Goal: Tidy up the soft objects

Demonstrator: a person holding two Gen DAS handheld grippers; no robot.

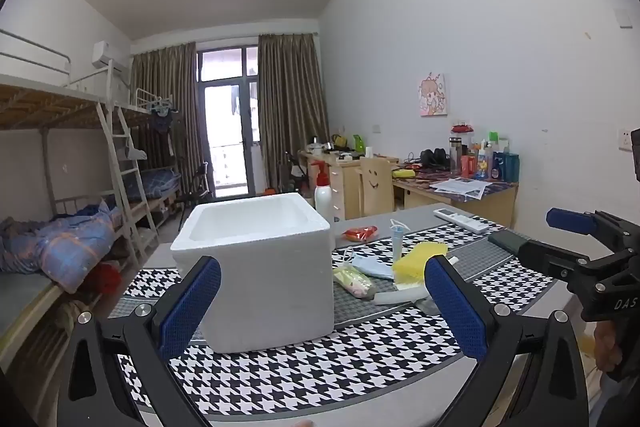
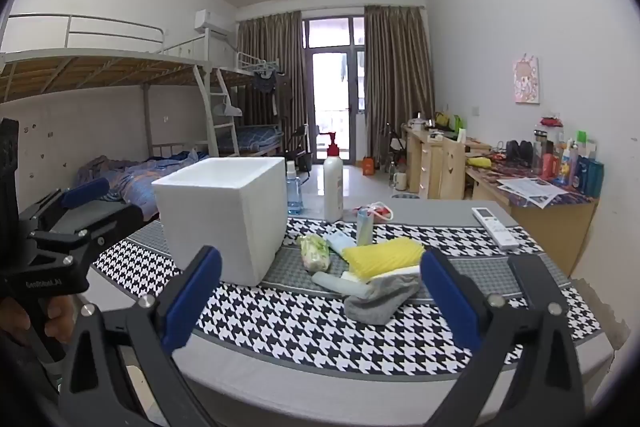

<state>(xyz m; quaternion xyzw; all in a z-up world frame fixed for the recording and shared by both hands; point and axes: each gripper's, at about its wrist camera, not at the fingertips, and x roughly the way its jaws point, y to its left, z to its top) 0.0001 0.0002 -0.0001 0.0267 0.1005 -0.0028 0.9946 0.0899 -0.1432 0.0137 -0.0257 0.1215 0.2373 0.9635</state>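
The soft things lie in one loose heap on the desk, just right of the white foam box: a grey sock nearest your edge, a yellow sponge resting partly on a white foam slab behind it, a pale rolled cloth touching the sock, a blue face mask and a small floral pouch closest to the box wall. Heaped like this beside the open-topped box, they look staged for dropping in one by one, so the box is probably your bin; nothing seems to be inside it yet.

Your right gripper hangs over the near edge with its jaws spread wide and empty, aimed at the sock, the easiest first pick since nothing lies on top of it. Your left gripper is likewise wide apart and holding nothing, lined up on the box's near corner, likely so you can steady the light foam.

Further back, a white bottle, a tube and a red packet stand toward the far edge, and a remote lies toward the far right corner; those are hard goods, so leave them.
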